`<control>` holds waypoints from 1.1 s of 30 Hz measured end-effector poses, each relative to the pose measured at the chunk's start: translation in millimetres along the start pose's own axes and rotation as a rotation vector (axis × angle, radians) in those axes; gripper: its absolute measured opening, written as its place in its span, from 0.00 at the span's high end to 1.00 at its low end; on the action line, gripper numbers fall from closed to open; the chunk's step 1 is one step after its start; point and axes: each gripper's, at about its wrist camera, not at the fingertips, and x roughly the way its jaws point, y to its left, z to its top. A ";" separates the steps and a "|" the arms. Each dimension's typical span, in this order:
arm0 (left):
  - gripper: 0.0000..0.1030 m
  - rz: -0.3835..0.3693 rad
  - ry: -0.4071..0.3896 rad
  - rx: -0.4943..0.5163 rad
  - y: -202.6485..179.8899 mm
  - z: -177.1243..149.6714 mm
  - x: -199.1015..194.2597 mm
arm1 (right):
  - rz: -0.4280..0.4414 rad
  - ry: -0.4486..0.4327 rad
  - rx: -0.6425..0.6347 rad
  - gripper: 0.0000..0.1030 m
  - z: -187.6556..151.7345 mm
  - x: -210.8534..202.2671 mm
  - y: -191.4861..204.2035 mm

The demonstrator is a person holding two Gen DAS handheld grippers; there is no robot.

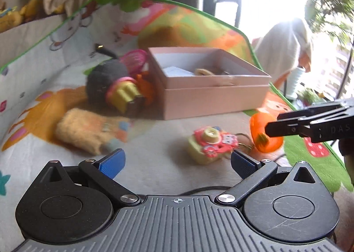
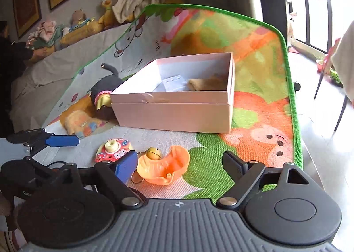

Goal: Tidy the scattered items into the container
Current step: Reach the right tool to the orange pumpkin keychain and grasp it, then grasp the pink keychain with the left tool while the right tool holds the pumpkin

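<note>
A pale pink cardboard box, lidless and upright, is seen on a colourful play mat, with a tan item lying inside at its far end. Scattered on the mat in front are a toy camera with a pink face, an orange plastic shell lying hollow side up, and a fuzzy yellow sock. A dark plush toy is pressed against the box's left side.

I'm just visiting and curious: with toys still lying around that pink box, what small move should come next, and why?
Probably ease the right gripper forward and close on the orange shell toy. Its jaws stand open and empty, the toy lies just ahead between them, and the pink box sits close behind.
</note>
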 end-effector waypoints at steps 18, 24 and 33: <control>0.14 -0.050 0.101 0.170 -34.8 20.4 50.4 | -0.081 0.033 0.172 0.00 -11.7 21.1 -20.5; 0.24 -0.067 0.123 0.136 -33.7 21.0 47.4 | -0.079 0.050 0.156 0.00 -11.3 22.4 -19.5; 0.49 -0.164 0.130 0.081 -27.8 14.1 28.8 | -0.071 0.051 0.154 0.00 -11.6 21.6 -20.4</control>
